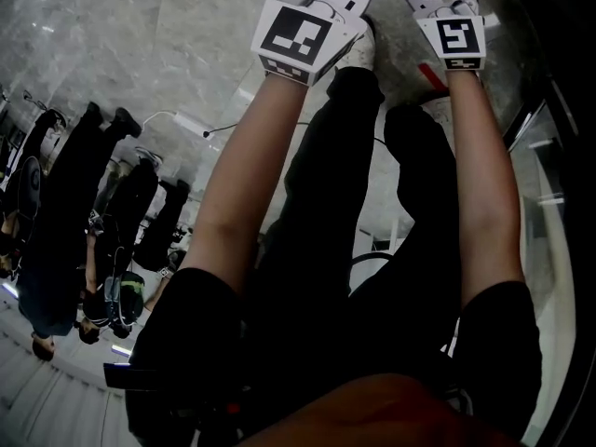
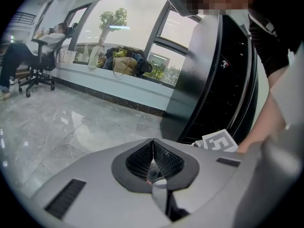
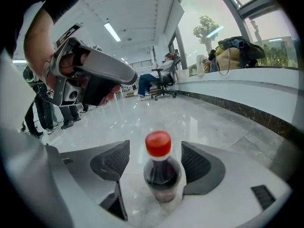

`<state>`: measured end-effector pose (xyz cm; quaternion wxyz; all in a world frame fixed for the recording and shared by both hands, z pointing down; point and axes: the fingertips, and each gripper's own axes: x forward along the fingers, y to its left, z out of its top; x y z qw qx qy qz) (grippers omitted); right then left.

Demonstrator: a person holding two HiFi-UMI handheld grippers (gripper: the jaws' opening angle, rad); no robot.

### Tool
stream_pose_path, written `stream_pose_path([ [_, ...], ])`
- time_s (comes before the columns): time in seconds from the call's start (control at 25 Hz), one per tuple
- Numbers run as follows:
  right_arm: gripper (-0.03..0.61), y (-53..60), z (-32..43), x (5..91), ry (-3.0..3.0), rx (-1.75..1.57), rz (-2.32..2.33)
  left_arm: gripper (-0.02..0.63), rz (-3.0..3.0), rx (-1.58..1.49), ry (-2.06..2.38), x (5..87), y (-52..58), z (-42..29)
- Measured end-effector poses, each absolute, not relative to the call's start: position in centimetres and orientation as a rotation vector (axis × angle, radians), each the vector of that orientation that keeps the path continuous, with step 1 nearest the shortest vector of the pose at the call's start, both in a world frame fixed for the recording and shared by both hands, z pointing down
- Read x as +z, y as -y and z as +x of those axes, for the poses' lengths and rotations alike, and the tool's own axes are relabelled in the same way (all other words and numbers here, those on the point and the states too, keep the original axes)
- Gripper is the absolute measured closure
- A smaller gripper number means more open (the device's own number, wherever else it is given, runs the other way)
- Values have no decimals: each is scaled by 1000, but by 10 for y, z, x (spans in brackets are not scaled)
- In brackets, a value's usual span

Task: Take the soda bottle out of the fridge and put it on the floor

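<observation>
In the right gripper view a soda bottle with a red cap and dark drink stands upright on the pale glossy floor. It sits between the pads of my right gripper, which is open, with a gap on each side of the bottle. My left gripper is shut, its ribbed pads pressed together with nothing between them, and it is held off to the side. In the head view only both marker cubes show at the top; the bottle is out of frame there.
The dark fridge stands close on the right of the left gripper. My own legs and shoes are below my arms. People stand at the left. A person sits on an office chair by the window ledge.
</observation>
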<state>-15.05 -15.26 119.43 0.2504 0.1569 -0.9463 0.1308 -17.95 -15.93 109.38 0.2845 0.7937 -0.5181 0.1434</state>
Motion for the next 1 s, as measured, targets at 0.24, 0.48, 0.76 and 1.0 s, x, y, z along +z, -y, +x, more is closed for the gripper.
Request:
stream_pose_path([
  [0.24,259,173,-140,1117,2612,325,470,609,2150,380,1395,1031,172,-173],
  [0.48,259,171,-129,1009,2716,237,449,609,2182,335,1438,942,168,-169],
  [0.76,259,145,-88,820,2824,144,407,609,2246,343,1362,812,135,-125],
  [1.0,259,112,-27,670,2761,24,350,609,2413,328,1232,690,124,-63],
])
